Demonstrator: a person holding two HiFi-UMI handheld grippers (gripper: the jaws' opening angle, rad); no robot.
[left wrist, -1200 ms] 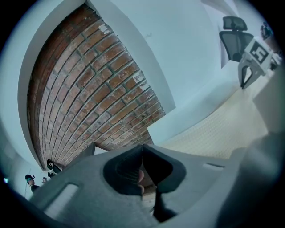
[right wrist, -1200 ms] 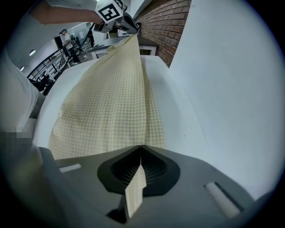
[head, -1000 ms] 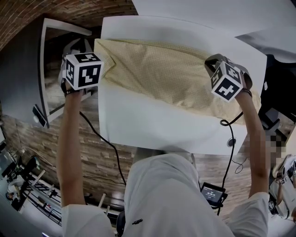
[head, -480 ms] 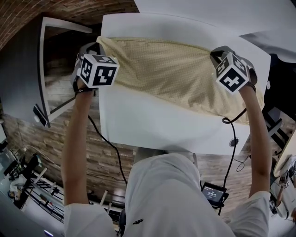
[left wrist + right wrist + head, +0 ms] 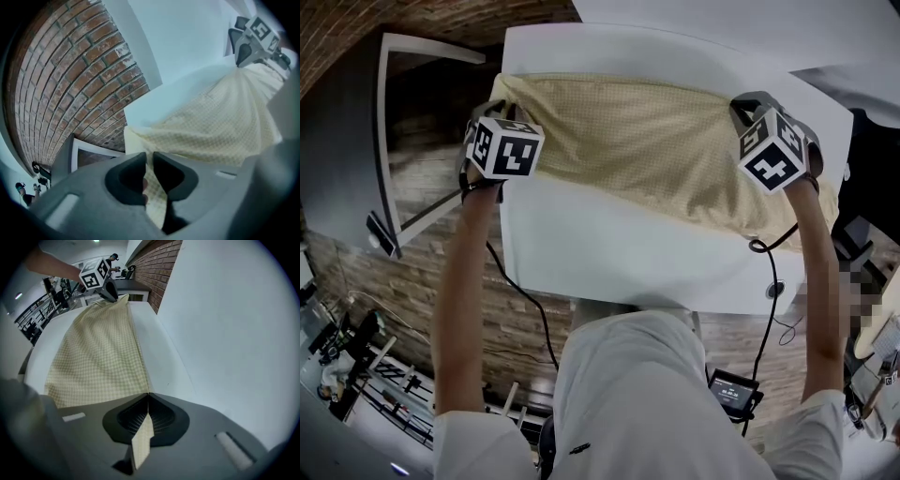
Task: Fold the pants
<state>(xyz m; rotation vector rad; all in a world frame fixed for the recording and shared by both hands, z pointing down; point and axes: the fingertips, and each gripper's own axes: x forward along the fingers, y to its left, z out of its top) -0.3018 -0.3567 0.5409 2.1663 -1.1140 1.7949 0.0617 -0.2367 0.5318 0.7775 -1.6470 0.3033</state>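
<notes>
Yellow checked pants (image 5: 647, 141) are lying stretched along the far side of a white table (image 5: 609, 253), one end at each gripper. The right gripper (image 5: 147, 401) is pinching the cloth between closed jaws. The left gripper (image 5: 149, 161) has just been opening its jaws slightly, with fabric sitting loose between them. Pulling away now is likely risking a snag, dragging that corner off the table's left edge.

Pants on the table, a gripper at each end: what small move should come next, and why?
Probably open the right gripper and let go. It is shut on the pants, which lie on the table, while the left gripper has just been opening its jaws, with the cloth loose between them.
</notes>
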